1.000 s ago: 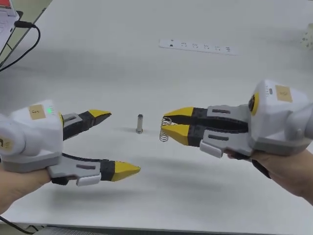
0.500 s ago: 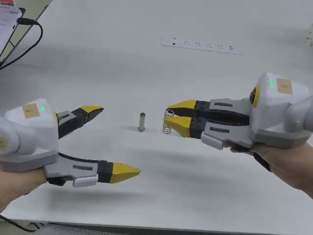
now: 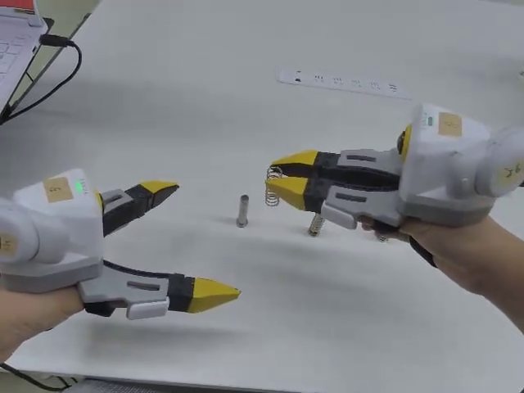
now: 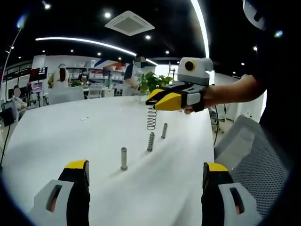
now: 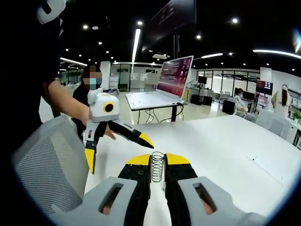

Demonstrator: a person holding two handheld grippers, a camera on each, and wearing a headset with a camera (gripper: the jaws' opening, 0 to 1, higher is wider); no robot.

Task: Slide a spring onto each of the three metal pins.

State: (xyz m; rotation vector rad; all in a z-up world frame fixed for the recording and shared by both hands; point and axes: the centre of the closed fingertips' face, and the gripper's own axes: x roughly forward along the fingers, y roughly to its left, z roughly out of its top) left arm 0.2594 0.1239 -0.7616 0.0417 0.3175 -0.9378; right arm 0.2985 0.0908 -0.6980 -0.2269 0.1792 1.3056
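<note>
Metal pin (image 3: 243, 210) stands bare on the white surface (image 3: 188, 98); two other pins (image 4: 150, 141) beside it carry springs. The right gripper (image 3: 273, 176) hovers level, clenched on a spring (image 3: 272, 187) hanging above the surface near them. The left gripper (image 3: 203, 239) sits low, jaws spread wide, holding nothing.

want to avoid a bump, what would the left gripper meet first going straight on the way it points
Most likely the bare pin, which stands just ahead of the left gripper, within its open span. Height is unclear, so it may pass over.
</note>
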